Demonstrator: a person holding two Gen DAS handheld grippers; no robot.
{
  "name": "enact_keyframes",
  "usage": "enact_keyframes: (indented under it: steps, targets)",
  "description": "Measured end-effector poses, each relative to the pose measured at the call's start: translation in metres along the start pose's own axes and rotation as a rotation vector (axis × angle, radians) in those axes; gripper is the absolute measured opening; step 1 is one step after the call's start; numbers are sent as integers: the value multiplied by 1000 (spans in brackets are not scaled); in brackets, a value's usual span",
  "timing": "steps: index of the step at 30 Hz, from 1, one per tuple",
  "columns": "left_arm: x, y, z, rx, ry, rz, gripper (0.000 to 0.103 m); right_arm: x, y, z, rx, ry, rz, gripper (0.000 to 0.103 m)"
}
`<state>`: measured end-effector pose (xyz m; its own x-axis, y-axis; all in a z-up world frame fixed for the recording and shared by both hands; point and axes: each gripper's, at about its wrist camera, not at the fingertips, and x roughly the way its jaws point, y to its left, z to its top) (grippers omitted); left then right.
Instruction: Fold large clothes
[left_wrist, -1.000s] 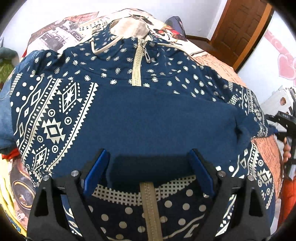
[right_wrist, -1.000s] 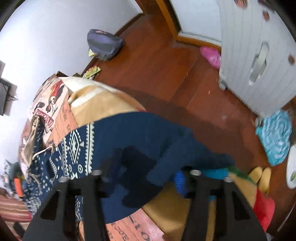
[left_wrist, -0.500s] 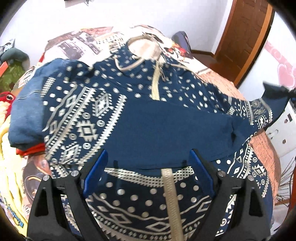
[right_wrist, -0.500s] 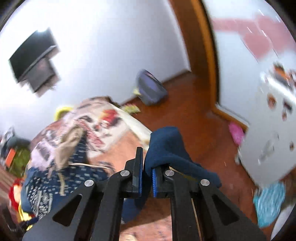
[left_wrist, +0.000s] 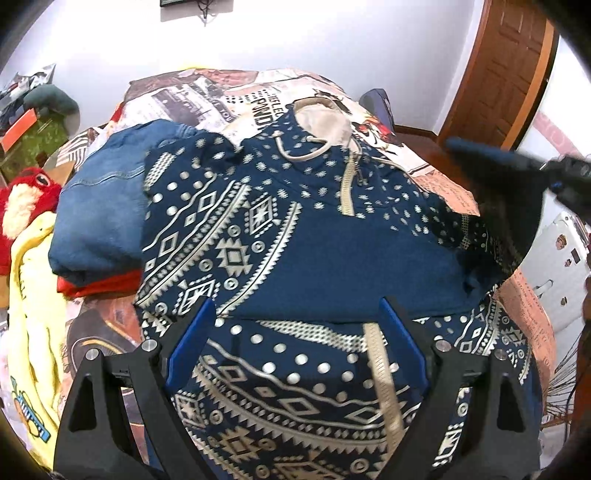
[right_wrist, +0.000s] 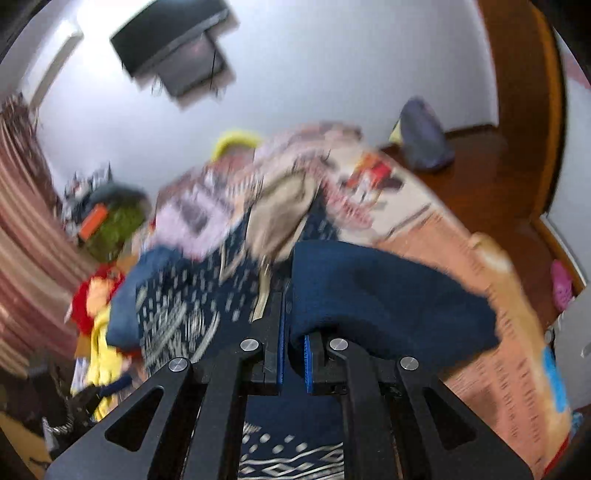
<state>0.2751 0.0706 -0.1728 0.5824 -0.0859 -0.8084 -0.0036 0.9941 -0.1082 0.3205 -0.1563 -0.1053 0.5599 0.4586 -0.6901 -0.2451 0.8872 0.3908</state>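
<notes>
The patterned hoodie (left_wrist: 280, 236) lies spread on the bed (left_wrist: 436, 173), mid-frame. The right hand-held gripper (right_wrist: 293, 354) pinches its navy sleeve (right_wrist: 388, 295); the left hand-held gripper (left_wrist: 295, 350) hovers spread and empty. Carry the sleeve flat across the chest, avoiding bunching.

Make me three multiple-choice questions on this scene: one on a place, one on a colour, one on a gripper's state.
1. Where do the folded jeans lie?
A. left of the hoodie
B. on the floor
C. in the left gripper

2. What colour is the hoodie's zipper?
A. red
B. beige
C. black

3. What is the right gripper doing?
A. hanging open
B. shut on nothing
C. pinching the sleeve

Answers: 1 A, they lie beside its left edge on the bed; 2 B, it matches the beige drawcord; 3 C, navy cloth sits between the pads.
</notes>
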Motion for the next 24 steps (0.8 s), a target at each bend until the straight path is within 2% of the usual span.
enact_keyframes:
  steps: [4, 9, 12, 14, 18, 21, 24]
  targets:
    - [1, 12, -9, -11, 11, 13, 89, 38, 17, -27, -18, 146, 32, 7]
    - [3, 23, -18, -23, 28, 20, 89, 78, 20, -56, -25, 295, 3, 10]
    - [2, 25, -20, -27, 32, 27, 89, 87, 21, -67, -28, 362, -21, 11]
    - [1, 24, -21, -24, 33, 30, 89, 82, 20, -72, -40, 381, -21, 11]
    - [-1, 15, -16, 0, 30, 33, 89, 67, 16, -73, -75, 399, 21, 23]
    - [-4, 1, -8, 32, 20, 31, 89, 46, 11, -71, -104, 354, 14, 25]
    - [-4, -22, 4, 80, 8, 20, 89, 20, -4, -66, -101, 260, -19, 27]
